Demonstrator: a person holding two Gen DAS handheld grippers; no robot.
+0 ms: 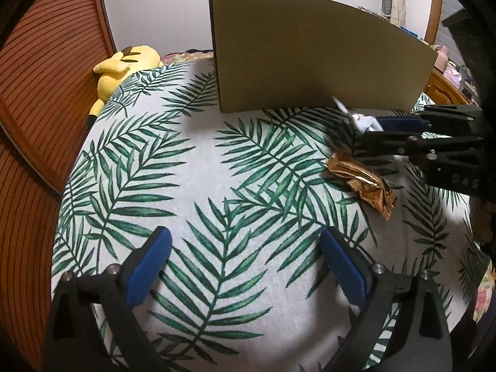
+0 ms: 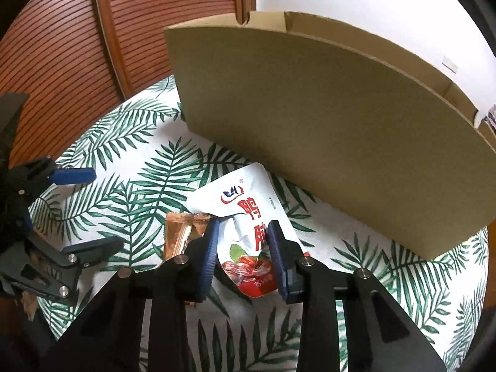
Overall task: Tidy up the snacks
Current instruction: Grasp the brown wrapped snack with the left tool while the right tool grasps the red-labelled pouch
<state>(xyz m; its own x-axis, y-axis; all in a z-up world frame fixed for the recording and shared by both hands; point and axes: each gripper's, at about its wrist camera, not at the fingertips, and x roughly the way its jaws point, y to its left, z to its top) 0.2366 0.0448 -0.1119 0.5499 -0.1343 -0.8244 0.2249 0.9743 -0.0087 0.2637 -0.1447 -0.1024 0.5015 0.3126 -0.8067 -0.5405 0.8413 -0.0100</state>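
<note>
A white and red snack pouch [image 2: 245,226] is pinched between the blue pads of my right gripper [image 2: 243,232], lifted a little over the leaf-print cloth in front of the cardboard box [image 2: 325,142]. The left wrist view shows that gripper [image 1: 376,127] side-on with the pouch [image 1: 361,119] in it. A shiny copper-brown snack packet [image 1: 361,181] lies on the cloth just below and left of the right gripper; it also shows in the right wrist view [image 2: 183,234]. My left gripper [image 1: 245,263] is open and empty above the cloth, also visible from the right wrist [image 2: 85,210].
The cardboard box [image 1: 310,55] stands open-topped at the back of the leaf-print cloth [image 1: 201,170]. A yellow plush toy [image 1: 121,68] lies at the far left edge. A ribbed wooden panel [image 1: 46,77] rises on the left.
</note>
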